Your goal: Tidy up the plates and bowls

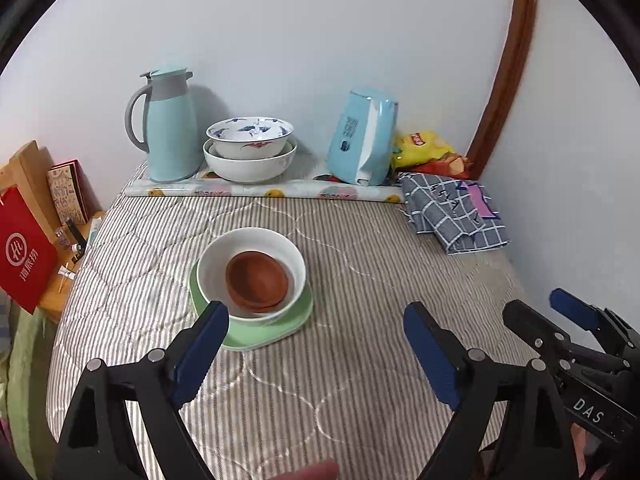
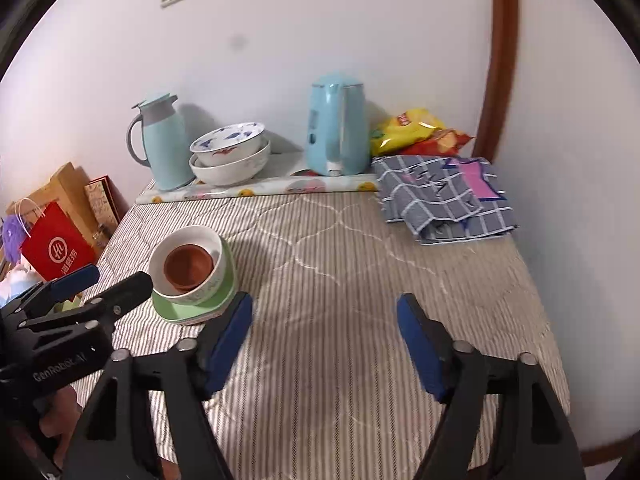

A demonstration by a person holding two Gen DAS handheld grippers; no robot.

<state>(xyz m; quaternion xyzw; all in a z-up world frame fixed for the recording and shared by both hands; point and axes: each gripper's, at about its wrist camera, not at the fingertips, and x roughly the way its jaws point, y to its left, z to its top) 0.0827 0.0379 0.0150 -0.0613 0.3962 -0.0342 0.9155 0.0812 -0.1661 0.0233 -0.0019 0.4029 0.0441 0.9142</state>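
Observation:
A green square plate [image 1: 260, 330] [image 2: 176, 312] lies on the striped bed cover. A white bowl [image 1: 250, 246] [image 2: 216, 276] stands on it, with brown saucers [image 1: 256, 282] [image 2: 188, 266] stacked inside. At the back, a blue-patterned bowl [image 1: 250, 132] [image 2: 228, 138] sits nested in a larger white bowl [image 1: 248, 168] [image 2: 230, 172]. My left gripper [image 1: 316, 344] is open and empty, just in front of the green plate; it shows in the right wrist view [image 2: 92, 280]. My right gripper [image 2: 324, 332] is open and empty over bare cover; it shows in the left wrist view [image 1: 556, 308].
A light blue thermos jug [image 1: 168, 128] [image 2: 164, 144], a blue tissue pack [image 1: 362, 136] [image 2: 338, 126] and snack bags [image 1: 424, 148] [image 2: 412, 130] stand along the back wall. A folded checked cloth [image 1: 452, 212] [image 2: 444, 196] lies at the right. A red bag [image 1: 24, 252] [image 2: 56, 248] stands left of the bed.

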